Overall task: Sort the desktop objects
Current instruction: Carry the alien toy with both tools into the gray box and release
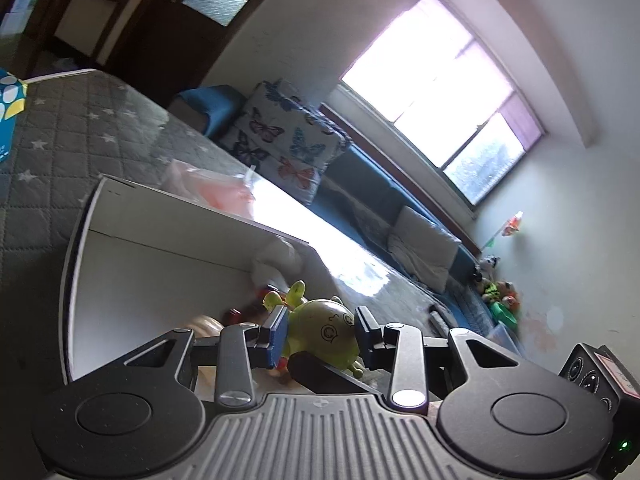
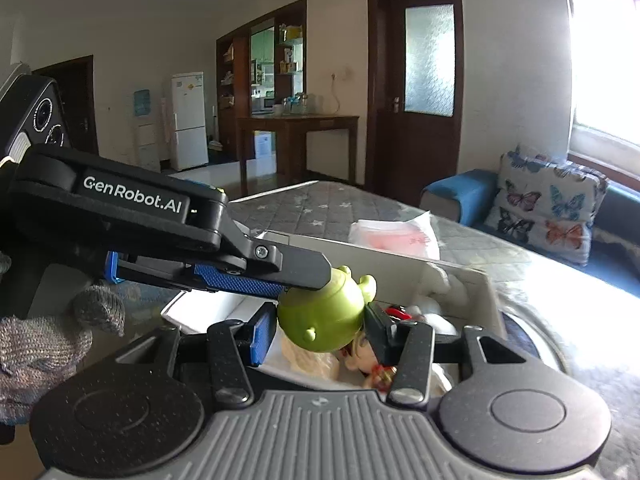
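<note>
A round green toy figure (image 1: 326, 332) with a drawn face sits between the fingers of my left gripper (image 1: 322, 330), over a white box (image 1: 160, 248). In the right wrist view the same green toy (image 2: 324, 316) is between the fingers of my right gripper (image 2: 320, 326); the left gripper's finger (image 2: 256, 276) lies across its top. Both grippers look closed against the toy. The box (image 2: 400, 258) holds small figures, a doll head (image 2: 362, 354) and white stuffing (image 2: 436, 296). The toy hides most of the box contents.
The box stands on a grey quilted table cover with stars (image 1: 72, 136). A pink-and-clear plastic bag (image 2: 394, 232) lies behind the box. A blue patterned carton (image 1: 10, 108) is at the far left. A blue sofa with butterfly cushions (image 2: 548, 204) is beyond the table.
</note>
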A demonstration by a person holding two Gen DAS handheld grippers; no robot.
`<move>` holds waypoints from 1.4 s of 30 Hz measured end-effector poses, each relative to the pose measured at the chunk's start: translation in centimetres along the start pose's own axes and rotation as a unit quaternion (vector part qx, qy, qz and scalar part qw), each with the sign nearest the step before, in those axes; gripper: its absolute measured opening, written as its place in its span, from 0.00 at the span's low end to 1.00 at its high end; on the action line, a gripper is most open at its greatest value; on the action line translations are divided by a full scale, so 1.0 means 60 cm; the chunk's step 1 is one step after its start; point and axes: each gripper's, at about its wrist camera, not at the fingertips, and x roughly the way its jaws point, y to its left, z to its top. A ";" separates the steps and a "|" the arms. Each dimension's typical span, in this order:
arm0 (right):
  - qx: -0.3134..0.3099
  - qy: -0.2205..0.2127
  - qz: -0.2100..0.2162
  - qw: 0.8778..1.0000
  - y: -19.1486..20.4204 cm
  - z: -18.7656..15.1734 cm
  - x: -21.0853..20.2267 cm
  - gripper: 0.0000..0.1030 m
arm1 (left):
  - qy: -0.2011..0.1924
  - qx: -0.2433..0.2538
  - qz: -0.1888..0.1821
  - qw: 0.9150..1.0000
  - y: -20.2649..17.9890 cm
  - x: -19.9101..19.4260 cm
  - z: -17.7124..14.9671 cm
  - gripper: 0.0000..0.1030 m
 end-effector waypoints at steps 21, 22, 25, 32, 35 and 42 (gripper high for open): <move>0.046 0.060 0.036 0.997 -0.050 0.003 0.137 0.47 | 0.019 -0.039 0.046 0.998 0.084 0.096 0.040 0.38; 0.048 0.063 0.036 0.996 -0.052 0.006 0.143 0.47 | 0.018 -0.040 0.048 0.998 0.086 0.101 0.044 0.38; 0.053 0.075 0.039 0.995 -0.057 0.016 0.164 0.47 | 0.018 -0.046 0.054 0.997 0.101 0.111 0.051 0.38; 0.066 0.108 0.038 0.991 -0.063 0.023 0.199 0.47 | 0.029 -0.058 0.065 0.996 0.122 0.129 0.055 0.38; 0.062 0.116 0.034 0.991 -0.061 0.025 0.203 0.48 | 0.036 -0.057 0.065 0.996 0.121 0.131 0.055 0.38; 0.057 0.118 0.028 0.991 -0.056 0.028 0.203 0.48 | 0.043 -0.055 0.069 0.995 0.119 0.128 0.054 0.38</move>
